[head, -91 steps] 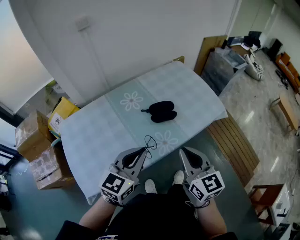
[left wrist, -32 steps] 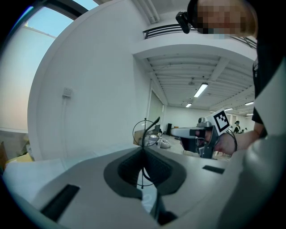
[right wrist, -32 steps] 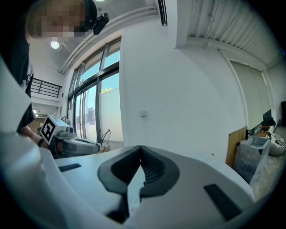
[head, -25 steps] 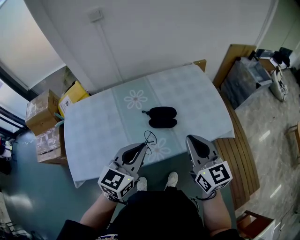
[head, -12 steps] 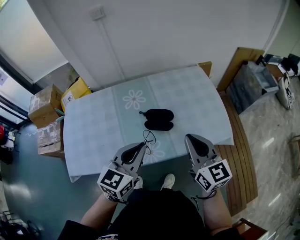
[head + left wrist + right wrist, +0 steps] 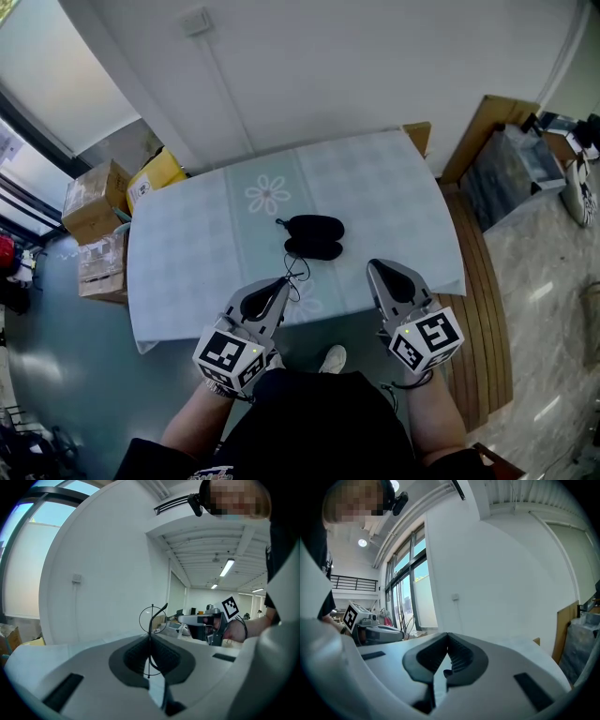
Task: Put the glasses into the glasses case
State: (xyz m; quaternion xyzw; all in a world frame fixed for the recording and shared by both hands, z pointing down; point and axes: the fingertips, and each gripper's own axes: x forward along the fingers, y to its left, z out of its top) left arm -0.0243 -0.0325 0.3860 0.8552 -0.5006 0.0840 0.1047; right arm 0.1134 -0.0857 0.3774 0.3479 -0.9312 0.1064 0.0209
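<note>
A black glasses case (image 6: 314, 238) lies open near the middle of the pale checked table (image 6: 187, 262), its two halves side by side. My left gripper (image 6: 281, 290) hangs just off the table's near edge, shut on thin wire-framed glasses (image 6: 298, 273); in the left gripper view the glasses (image 6: 152, 625) stick up from between the closed jaws. To the right, my right gripper (image 6: 380, 272) is held over the near edge too, shut with nothing in it. The case sits ahead of and between both grippers.
Cardboard boxes (image 6: 94, 202) and a yellow box (image 6: 155, 176) stand on the floor left of the table. A wooden slatted bench (image 6: 483, 309) runs along the right side. The white wall (image 6: 328, 66) rises behind the table. The person's shoe (image 6: 330, 357) shows below.
The view has shifted so the table and case sit slightly higher and more left in the picture. Both grippers keep their pose, the left still holding the glasses.
</note>
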